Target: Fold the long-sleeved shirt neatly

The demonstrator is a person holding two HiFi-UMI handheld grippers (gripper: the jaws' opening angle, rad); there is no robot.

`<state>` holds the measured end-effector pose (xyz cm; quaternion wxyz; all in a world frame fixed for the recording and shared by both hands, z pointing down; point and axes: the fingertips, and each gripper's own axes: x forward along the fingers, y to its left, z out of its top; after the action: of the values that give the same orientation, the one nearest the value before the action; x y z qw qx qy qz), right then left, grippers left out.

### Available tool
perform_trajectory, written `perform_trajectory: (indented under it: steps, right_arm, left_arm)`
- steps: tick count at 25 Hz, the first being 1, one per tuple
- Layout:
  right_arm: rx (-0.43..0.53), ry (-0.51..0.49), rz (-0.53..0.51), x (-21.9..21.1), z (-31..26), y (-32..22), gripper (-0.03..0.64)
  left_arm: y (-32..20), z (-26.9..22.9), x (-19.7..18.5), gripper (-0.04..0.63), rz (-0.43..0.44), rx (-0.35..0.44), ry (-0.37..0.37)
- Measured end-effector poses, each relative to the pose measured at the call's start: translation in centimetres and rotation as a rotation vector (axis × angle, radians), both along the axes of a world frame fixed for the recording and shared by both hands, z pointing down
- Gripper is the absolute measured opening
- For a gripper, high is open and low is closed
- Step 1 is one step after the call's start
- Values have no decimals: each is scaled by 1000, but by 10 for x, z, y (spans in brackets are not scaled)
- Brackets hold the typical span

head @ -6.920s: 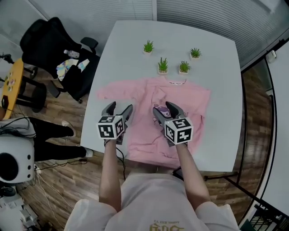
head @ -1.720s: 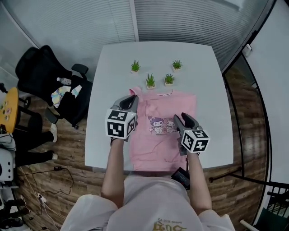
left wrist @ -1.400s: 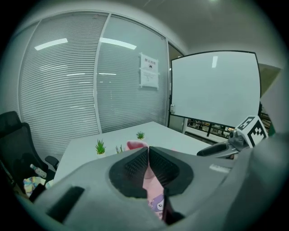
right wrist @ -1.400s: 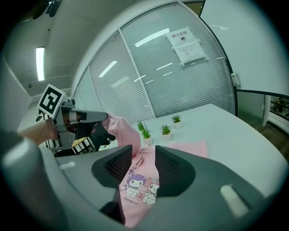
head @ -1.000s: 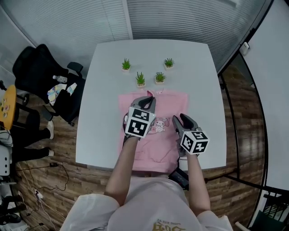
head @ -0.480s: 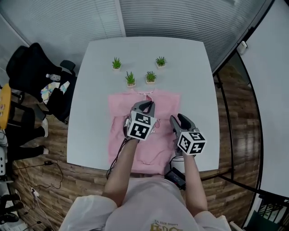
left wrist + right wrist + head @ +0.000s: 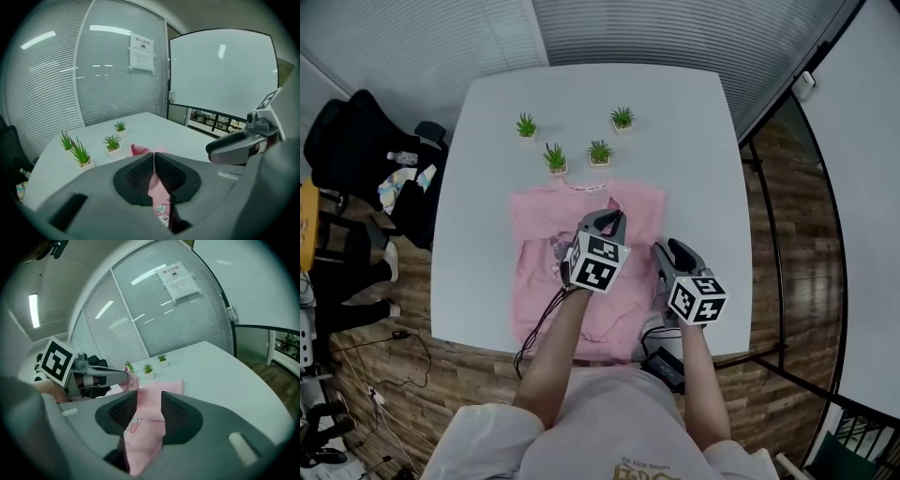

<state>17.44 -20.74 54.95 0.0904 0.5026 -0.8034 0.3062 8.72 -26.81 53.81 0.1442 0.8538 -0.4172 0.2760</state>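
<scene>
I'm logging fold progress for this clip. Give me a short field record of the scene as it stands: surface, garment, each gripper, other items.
surface: white table
garment: pink shirt, lying flat on the table, cartoon print facing up
left gripper: shut, pinching a raised bit of the shirt's fabric above the shirt's middle
right gripper: jaws apart, nothing pinched, over the shirt's right edge
other items: four small potted plants on the table beyond the collar

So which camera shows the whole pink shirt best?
The head view: it looks down on nearly the whole pink shirt on the white table. Both gripper views catch only parts of it beyond their jaws.
</scene>
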Motion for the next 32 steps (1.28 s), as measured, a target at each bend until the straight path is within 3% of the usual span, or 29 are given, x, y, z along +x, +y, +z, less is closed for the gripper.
perform_trajectory:
  steps: [11,19,24,32]
  right_arm:
    - [-38,3,20,23,17,13,176]
    - [-47,-11,35,35,24,21,176]
    - [-30,-40,36,32,17,23,176]
    - [4,-48,-11,7,2,33,176]
  left_arm:
    - [-6,46,33,19,21,-35,-32]
    - [2,44,58,111,75,-47,15]
    - [10,31,49,137,70,-30,5]
    - [27,3,2,143,-4,-1,13]
